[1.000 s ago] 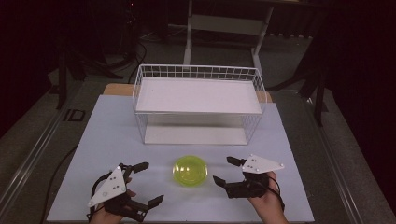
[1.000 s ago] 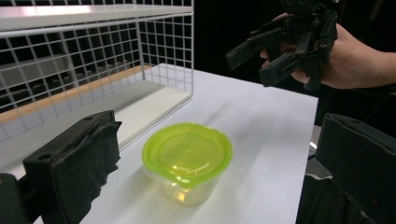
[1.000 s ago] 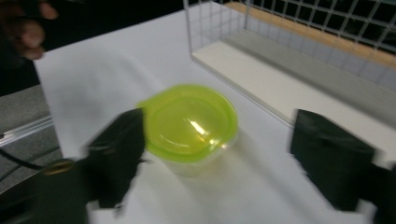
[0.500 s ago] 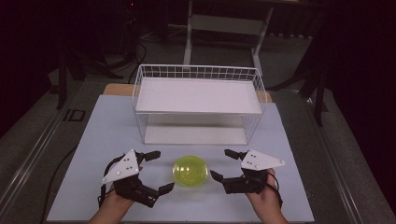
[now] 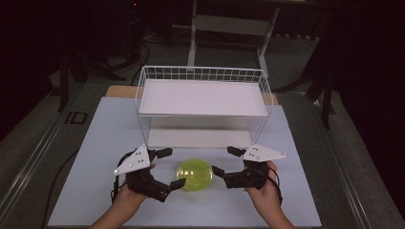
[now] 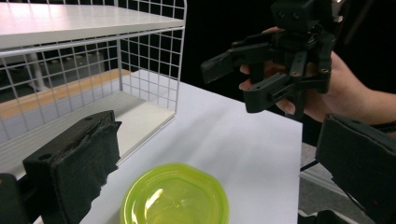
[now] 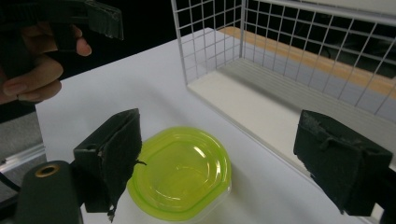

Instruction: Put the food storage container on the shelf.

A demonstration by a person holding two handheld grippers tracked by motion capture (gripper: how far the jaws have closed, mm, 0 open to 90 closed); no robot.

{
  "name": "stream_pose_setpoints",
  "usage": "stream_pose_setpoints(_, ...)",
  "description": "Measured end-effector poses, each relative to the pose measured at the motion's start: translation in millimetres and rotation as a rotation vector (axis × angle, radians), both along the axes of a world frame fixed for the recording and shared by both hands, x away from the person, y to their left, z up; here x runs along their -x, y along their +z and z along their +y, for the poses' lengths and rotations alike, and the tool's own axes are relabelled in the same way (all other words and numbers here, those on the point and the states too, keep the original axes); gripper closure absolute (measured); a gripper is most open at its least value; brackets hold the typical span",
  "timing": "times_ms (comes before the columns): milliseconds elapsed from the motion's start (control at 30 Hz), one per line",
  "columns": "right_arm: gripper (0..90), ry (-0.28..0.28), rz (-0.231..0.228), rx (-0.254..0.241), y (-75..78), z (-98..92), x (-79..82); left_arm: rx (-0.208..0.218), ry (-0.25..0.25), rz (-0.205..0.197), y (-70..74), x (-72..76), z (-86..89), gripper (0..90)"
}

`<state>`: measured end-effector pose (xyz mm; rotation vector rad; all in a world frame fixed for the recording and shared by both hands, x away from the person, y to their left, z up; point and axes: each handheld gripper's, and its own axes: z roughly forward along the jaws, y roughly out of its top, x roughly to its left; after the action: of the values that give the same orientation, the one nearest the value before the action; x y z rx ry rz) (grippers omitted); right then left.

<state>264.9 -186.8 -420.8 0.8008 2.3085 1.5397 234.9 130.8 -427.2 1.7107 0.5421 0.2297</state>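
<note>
Yellow-green and see-through, the plastic bowl (image 5: 195, 175) sits on the white table (image 5: 95, 143) near its front edge, just in front of the wire rack (image 5: 203, 102), and we judge it to be mouth down, though we cannot be sure. We find nothing gripping it. We note the left gripper (image 5: 166, 168) to the bowl's left, held in the person's left hand (image 5: 128, 193); its jaws stand wide apart, the nearer jaw tip reaching close to the bowl's left rim, and from the high view we cannot tell whether it touches. In the left gripper view the bowl (image 6: 175, 196) lies low between the two black pads, clear of both. We note the right gripper (image 5: 223, 161) to the bowl's right, held in the right hand (image 5: 262, 188); its jaws have just been opening and now stand wide, with the lower jaw tip just beside the bowl's right rim. In the right gripper view the bowl (image 7: 180, 172) lies between the pads, close to the left pad, with a clear gap to the right one. Both grippers point inward at the bowl from opposite sides. Behind it, the rack carries a white upper shelf (image 5: 203, 97) and a white base board (image 5: 198, 138). Beyond the table the room is dark.
</note>
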Motion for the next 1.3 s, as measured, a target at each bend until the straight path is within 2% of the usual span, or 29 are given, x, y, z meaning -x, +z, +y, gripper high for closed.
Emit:
stream_pose_setpoints(67, 14.0, -0.003, 0.019, 0.0, -1.2, 0.4, -2.8, -0.014, 0.009, 0.021, -0.6, -3.4, -0.7, 0.2)
stream_pose_setpoints(167, 12.7, -0.03, 0.035, 0.005, -4.4, 2.0, -5.8, -0.025, 0.014, 0.078, -3.0, -9.7, -0.9, 0.2)
stream_pose_setpoints(233, 12.8, -0.036, 0.057, -0.001, -7.5, 2.4, -8.5, -0.047, 0.022, 0.12, -5.5, -13.2, -1.9, 0.3)
stream_pose_setpoints(267, 13.2, -0.04, 0.075, -0.012, -9.4, 2.7, -10.3, -0.047, 0.022, 0.12, -5.5, -13.2, -1.9, 0.3)
stream_pose_setpoints(333, 14.0, -0.041, 0.095, -0.02, -13.7, 3.2, -12.7, -0.078, 0.041, 0.144, -11.3, -16.1, -4.1, 0.3)
stream_pose_setpoints(433, 15.1, -0.033, 0.133, -0.01, -21.4, 5.4, -16.2, -0.086, 0.066, 0.174, -18.8, -18.3, -5.5, 0.3)
stream_pose_setpoints(500, 21.2, -0.034, 0.149, -0.002, -26.1, 6.3, -17.7, -0.074, 0.068, 0.208, -24.2, -20.9, -5.4, 0.4)
stream_pose_setpoints(533, 21.9, -0.033, 0.164, -0.005, -28.5, 6.7, -18.6, -0.079, 0.086, 0.217, -26.7, -21.8, -5.7, 3.0)
stream_pose_setpoints(600, 25.0, -0.035, 0.197, -0.016, -33.8, 7.5, -20.8, -0.08, 0.089, 0.239, -31.9, -23.6, -5.8, 7.2)
stream_pose_setpoints(633, 26.6, -0.038, 0.207, -0.01, -36.7, 8.3, -21.6, -0.083, 0.099, 0.248, -34.5, -24.1, -6.4, 7.6)
stream_pose_setpoints(667, 26.6, -0.042, 0.218, -0.005, -39.5, 9.1, -22.2, -0.076, 0.089, 0.261, -37.1, -24.8, -6.3, 7.8)
stream_pose_setpoints(767, 31.3, -0.043, 0.244, 0.005, -48.2, 11.3, -24.4, -0.08, 0.103, 0.3, -44.1, -26.9, -6.3, 15.1)
stream_pose_setpoints(967, 38.5, -0.043, 0.291, 0.015, -61.1, 13.6, -28.9, -0.123, 0.171, 0.394, -58.9, -32.6, -5.2, 17.8)
stream_pose_setpoints(1033, 39.6, -0.045, 0.303, 0.021, -64.0, 14.3, -30.2, -0.126, 0.17, 0.424, -63.7, -33.9, -4.4, 20.1)
stream_pose_setpoints(1100, 40.7, -0.048, 0.321, 0.017, -66.3, 14.6, -31.5, -0.119, 0.174, 0.45, -68.1, -34.5, -4.2, 22.1)
stream_pose_setpoints(1167, 42.5, -0.046, 0.34, 0.014, -69.0, 15.1, -33.3, -0.101, 0.175, 0.475, -71.6, -34.8, -4.0, 30.3)
stream_pose_setpoints(1200, 44.2, -0.052, 0.348, 0.015, -70.2, 15.3, -34.0, -0.082, 0.159, 0.493, -73.3, -35.3, -3.2, 32.9)
stream_pose_setpoints(1300, 46.3, -0.056, 0.365, 0.017, -73.1, 16.0, -35.4, -0.074, 0.15, 0.523, -76.4, -35.7, -3.9, 41.4)
